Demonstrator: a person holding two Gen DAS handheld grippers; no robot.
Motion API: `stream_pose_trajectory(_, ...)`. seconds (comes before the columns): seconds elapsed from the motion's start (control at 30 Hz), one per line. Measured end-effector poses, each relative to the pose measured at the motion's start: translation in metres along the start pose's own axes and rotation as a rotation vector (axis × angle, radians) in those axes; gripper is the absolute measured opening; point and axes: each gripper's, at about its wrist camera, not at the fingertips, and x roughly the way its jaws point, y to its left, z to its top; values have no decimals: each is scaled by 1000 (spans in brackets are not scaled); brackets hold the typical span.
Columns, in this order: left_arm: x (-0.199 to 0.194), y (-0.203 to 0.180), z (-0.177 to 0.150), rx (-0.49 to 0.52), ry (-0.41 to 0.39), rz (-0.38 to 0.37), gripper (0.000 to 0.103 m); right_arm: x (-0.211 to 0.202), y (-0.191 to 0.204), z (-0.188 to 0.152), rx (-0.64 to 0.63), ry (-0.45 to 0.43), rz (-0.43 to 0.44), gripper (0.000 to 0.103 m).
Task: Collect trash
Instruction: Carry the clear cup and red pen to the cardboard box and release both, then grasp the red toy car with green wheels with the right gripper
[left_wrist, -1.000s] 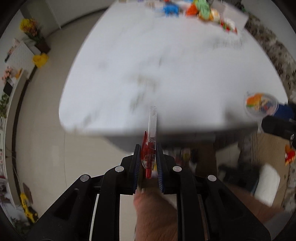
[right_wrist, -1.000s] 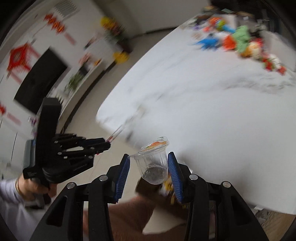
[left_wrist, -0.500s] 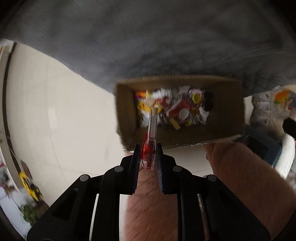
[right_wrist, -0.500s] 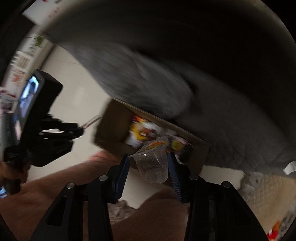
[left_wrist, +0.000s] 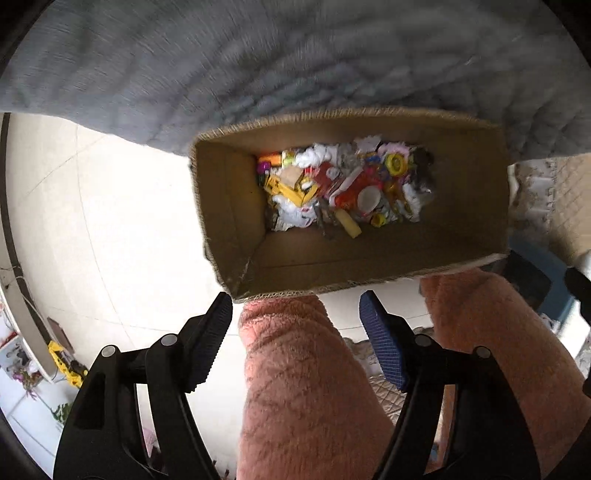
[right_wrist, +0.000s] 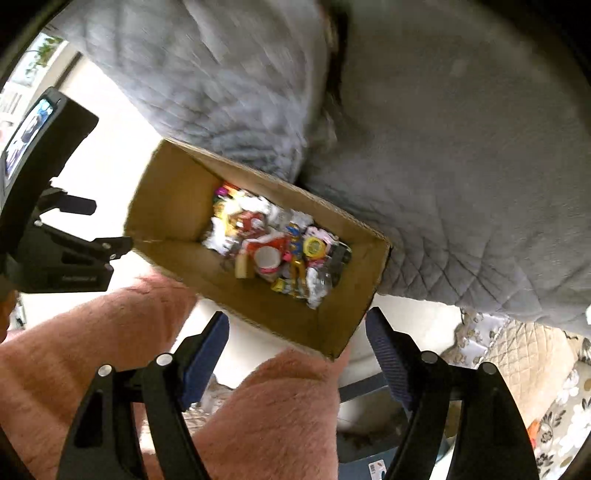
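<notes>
Hovering above the open brown cardboard box (left_wrist: 236, 206) on the floor, left hand-held gripper (left_wrist: 295, 325) and right hand-held gripper (right_wrist: 297, 341) have just opened wide, both empty, releasing trash onto the colourful mixed trash (left_wrist: 343, 192) inside.

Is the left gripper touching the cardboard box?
Apart. In the left wrist view the left gripper has open, empty jaws that hover above the box, pointing down into it; their tips overlap its near rim only by perspective.

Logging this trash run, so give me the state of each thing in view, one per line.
Cardboard box: open-topped, partly filled with mixed trash.
Left hand-held gripper: open, jaws just opened, nothing between them.
Right hand-held gripper: open, jaws just opened, nothing between them.
</notes>
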Motion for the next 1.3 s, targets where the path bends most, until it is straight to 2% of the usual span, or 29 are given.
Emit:
stream_pose_trajectory(0.1,-55,9,-17,13,-76,-32,70,-54,8,2,-53,-81,79,75)
stream_pose_trajectory(0.17,-105,18,-33,24,-154,-38,70,-102,11,3,-90,-151,138,75)
stream_pose_trajectory(0.2,-135,24,-42,23,-214,-44,73,-127,11,5,-96,-199,166,75)
stream_pose_trajectory(0.27,-169,31,-51,13,-299,-23,84,-184,2,16,-81,-330,222,78)
stream_pose_trajectory(0.3,-185,32,-54,4,-341,-9,84,-205,-6,22,-65,-392,229,85)
stream_pose_trajectory(0.33,-200,34,-55,-5,-381,6,84,-231,-21,34,-32,-485,206,92)
stream_pose_trajectory(0.43,-229,31,-54,-29,-449,19,84,-267,-74,77,88,-654,91,97)
stream_pose_trajectory(0.5,-238,27,-51,-41,-468,1,84,-272,-118,116,189,-702,23,97)
stream_pose_trajectory(0.63,-250,20,-44,-79,-489,-29,84,-261,-205,203,346,-701,-149,97)
stream_pose_trajectory(0.7,-255,18,-44,-90,-496,-30,84,-251,-240,249,382,-655,-242,95)
stream_pose_trajectory(0.77,-260,18,-45,-99,-503,-20,84,-234,-271,284,430,-588,-276,91)
stream_pose_trajectory(0.8,-263,18,-45,-100,-504,-21,84,-226,-284,297,453,-557,-257,85)
stream_pose_trajectory(0.87,-262,23,-42,-102,-499,-15,84,-215,-301,313,481,-499,-209,64)
stream_pose_trajectory(0.9,-262,24,-39,-107,-496,-12,84,-211,-305,315,483,-493,-170,45)
stream_pose_trajectory(0.93,-264,27,-36,-114,-496,-17,84,-213,-308,313,493,-507,-132,39)
stream_pose_trajectory(1.0,-267,30,-26,-117,-504,-26,84,-218,-309,301,502,-523,-113,39)
stream_pose_trajectory(1.03,-271,30,-19,-109,-517,-25,84,-222,-306,287,496,-545,-74,39)
stream_pose_trajectory(1.1,-281,26,-4,-75,-551,-25,84,-229,-302,262,500,-563,-56,38)
stream_pose_trajectory(1.17,-299,19,23,-23,-625,-20,84,-237,-297,222,503,-603,17,39)
stream_pose_trajectory(1.3,-331,9,100,55,-764,25,84,-247,-274,149,521,-653,129,39)
